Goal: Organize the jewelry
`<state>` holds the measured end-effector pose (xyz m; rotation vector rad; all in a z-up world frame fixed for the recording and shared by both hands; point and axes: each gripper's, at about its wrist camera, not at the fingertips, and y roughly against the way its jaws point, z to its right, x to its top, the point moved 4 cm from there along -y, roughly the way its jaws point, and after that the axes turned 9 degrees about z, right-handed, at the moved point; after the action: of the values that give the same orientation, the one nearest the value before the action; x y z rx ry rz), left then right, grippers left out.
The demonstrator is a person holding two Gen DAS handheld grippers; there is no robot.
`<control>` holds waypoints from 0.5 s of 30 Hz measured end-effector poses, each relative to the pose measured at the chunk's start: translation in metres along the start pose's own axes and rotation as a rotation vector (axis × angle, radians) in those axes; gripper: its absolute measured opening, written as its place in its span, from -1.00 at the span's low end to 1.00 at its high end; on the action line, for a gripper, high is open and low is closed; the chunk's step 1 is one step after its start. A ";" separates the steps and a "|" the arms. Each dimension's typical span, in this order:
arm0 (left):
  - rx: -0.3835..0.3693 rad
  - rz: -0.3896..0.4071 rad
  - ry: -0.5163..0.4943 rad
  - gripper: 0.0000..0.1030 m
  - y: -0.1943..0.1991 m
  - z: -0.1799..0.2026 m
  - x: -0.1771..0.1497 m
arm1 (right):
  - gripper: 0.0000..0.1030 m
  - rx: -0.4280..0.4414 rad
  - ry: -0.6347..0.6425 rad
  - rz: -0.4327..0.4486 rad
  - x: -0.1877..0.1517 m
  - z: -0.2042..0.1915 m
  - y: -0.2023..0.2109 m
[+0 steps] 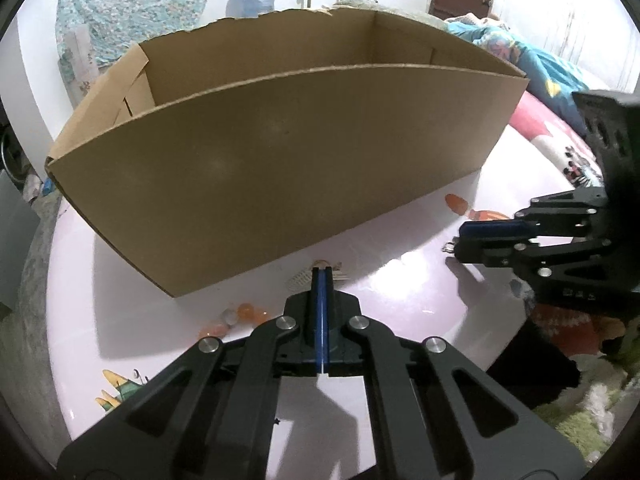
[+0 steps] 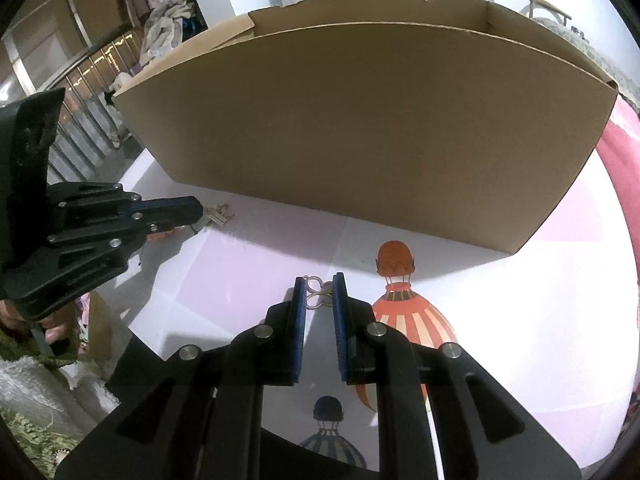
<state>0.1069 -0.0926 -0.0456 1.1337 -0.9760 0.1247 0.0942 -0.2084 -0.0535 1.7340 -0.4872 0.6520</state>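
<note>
A big open cardboard box point(image 1: 280, 168) stands on the pink printed cloth; it also fills the right wrist view point(image 2: 380, 132). My left gripper point(image 1: 322, 270) is shut, its tips on a small pale beaded ornament point(image 1: 300, 278) just before the box; in the right wrist view point(image 2: 198, 210) the same ornament point(image 2: 218, 214) sticks out past its tips. My right gripper point(image 2: 320, 280) is partly open around a small metal ring piece point(image 2: 317, 292) lying on the cloth, pads apart from it. It shows at the right of the left wrist view point(image 1: 456, 240), the ring piece point(image 1: 449, 246) at its tips.
Orange and clear beads point(image 1: 240, 318) lie on the cloth left of my left gripper. Balloon prints point(image 2: 400, 312) mark the cloth. Bedding point(image 1: 532, 64) lies behind the box on the right; a railing point(image 2: 88, 92) and clothes are far left.
</note>
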 end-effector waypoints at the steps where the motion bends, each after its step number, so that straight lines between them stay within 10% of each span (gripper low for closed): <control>1: -0.011 0.003 0.008 -1.00 0.002 0.000 0.001 | -0.74 0.001 -0.002 0.001 0.000 0.001 0.000; 15: -0.080 0.082 0.050 -1.00 0.041 0.002 0.004 | -0.74 0.005 -0.019 0.018 0.001 0.005 0.005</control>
<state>0.0856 -0.0770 -0.0142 1.0130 -0.9754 0.1780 0.0924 -0.2148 -0.0499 1.7437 -0.5156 0.6501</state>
